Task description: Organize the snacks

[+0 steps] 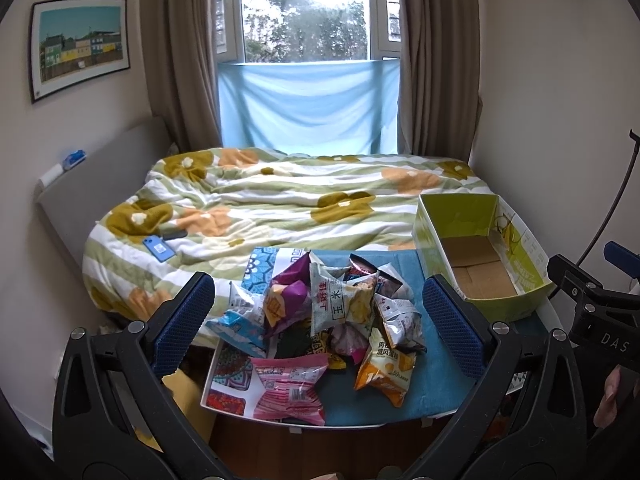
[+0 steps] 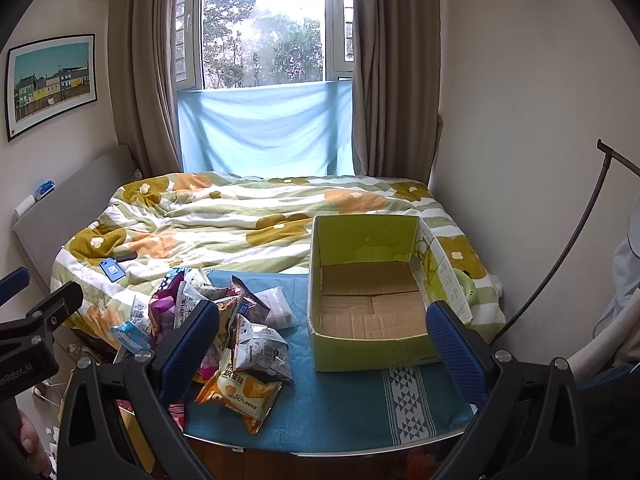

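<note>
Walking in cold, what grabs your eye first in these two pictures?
A jumbled heap of bright snack packets on the left of the blue-clothed table. Right of the heap sits an open green cardboard box, nothing in it. Behind both, a flower-patterned bed beneath a bright window.

Both wrist views bedward, table [image 1: 432, 396] shared.

We see a quilt [image 1: 280, 200] striped green and white with mustard and orange flowers. The box [image 2: 360, 348] is lime green outside, plain brown cardboard within. The table cloth [image 2: 344, 400] is teal, with a band of white and grey triangles. Snack packets: one pink [image 1: 288, 392], one orange [image 2: 240, 396], one purple [image 1: 288, 276]. The gripper pads [image 1: 454, 320] look dark blue, perhaps dotted. The phone [image 1: 159, 249] is blue.
</note>
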The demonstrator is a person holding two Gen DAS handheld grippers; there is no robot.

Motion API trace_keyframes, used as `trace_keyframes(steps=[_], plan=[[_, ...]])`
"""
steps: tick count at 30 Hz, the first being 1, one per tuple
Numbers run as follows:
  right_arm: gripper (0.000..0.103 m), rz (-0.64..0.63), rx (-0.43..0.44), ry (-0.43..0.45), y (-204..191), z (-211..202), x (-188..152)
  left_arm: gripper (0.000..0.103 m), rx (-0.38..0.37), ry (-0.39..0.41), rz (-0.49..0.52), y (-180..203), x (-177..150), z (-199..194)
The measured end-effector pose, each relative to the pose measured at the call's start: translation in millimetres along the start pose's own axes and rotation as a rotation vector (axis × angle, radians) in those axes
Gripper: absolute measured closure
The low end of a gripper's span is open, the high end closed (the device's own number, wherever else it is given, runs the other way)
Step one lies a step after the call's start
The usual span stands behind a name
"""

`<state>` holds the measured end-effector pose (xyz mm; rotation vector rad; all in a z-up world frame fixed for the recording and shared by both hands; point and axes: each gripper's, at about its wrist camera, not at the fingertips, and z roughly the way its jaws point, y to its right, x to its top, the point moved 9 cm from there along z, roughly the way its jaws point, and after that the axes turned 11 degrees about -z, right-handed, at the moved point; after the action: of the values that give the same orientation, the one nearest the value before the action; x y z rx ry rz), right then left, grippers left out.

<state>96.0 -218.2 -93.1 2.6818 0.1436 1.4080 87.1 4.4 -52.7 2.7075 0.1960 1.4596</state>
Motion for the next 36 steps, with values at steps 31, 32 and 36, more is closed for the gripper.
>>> trace_keyframes(steps=[31, 32, 36], plan=[[0.0, -0.009, 0.017, -0.003, -6, -1, 1, 0.0, 0.025, -0.048, -0.061, -29, -13, 7], [0.0, -0.013, 0.025, -0.005, -8, 0, -1, 0.0, 0.033, -0.064, -0.064, -34, -18, 10], [0.0, -0.023, 0.071, -0.04, -22, 11, -17, 0.0, 0.047, -0.144, -0.072, -55, -40, 24]])
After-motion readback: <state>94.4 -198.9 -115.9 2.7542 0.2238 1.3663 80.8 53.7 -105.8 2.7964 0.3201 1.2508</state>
